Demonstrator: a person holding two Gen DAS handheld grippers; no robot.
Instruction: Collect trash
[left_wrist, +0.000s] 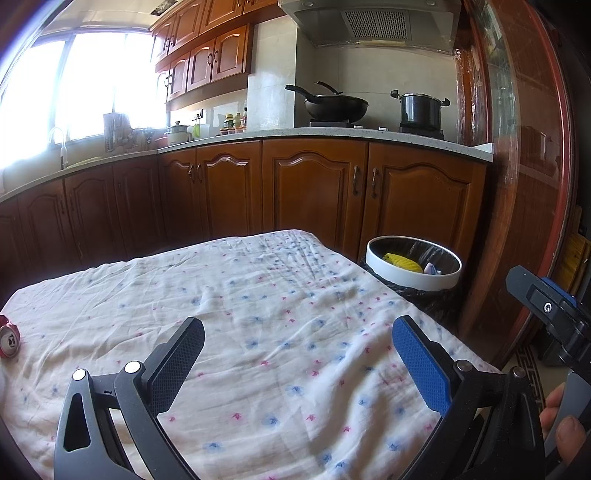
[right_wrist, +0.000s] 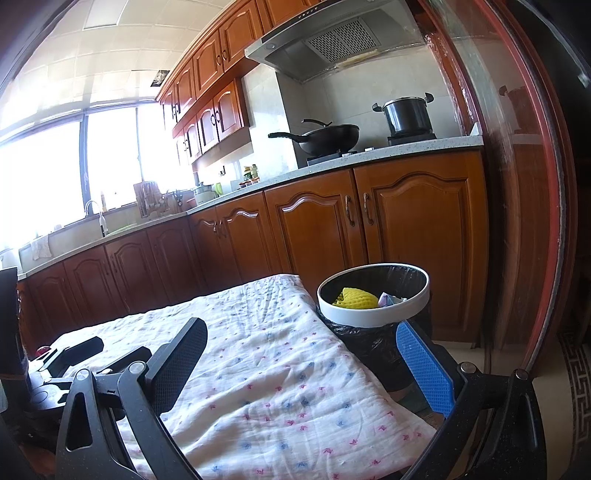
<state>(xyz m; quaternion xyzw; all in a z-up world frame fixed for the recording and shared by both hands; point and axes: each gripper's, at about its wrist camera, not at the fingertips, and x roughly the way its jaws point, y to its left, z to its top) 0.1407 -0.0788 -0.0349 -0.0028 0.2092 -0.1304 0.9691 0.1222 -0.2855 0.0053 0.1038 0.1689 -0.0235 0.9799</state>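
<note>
A round white-rimmed trash bin (left_wrist: 413, 284) (right_wrist: 373, 312) with a black liner stands on the floor off the table's far right corner. Inside lie a yellow foam net (left_wrist: 402, 263) (right_wrist: 356, 298) and a pale wrapper (left_wrist: 431, 268) (right_wrist: 388, 298). A crushed red can (left_wrist: 9, 341) lies at the table's left edge. My left gripper (left_wrist: 299, 332) hovers open over the cloth, empty. My right gripper (right_wrist: 303, 336) is open and empty too, above the table's right side, its blue finger (right_wrist: 424, 369) in front of the bin. In the right wrist view the left gripper (right_wrist: 81, 354) shows at the left.
The table (left_wrist: 258, 314) wears a white floral cloth. Wooden cabinets (left_wrist: 314, 192) run behind it under a counter with a wok (left_wrist: 334, 105) and a pot (left_wrist: 421, 110). A glass door frame (left_wrist: 535, 184) stands at the right. A hand (left_wrist: 565, 424) holds the right gripper.
</note>
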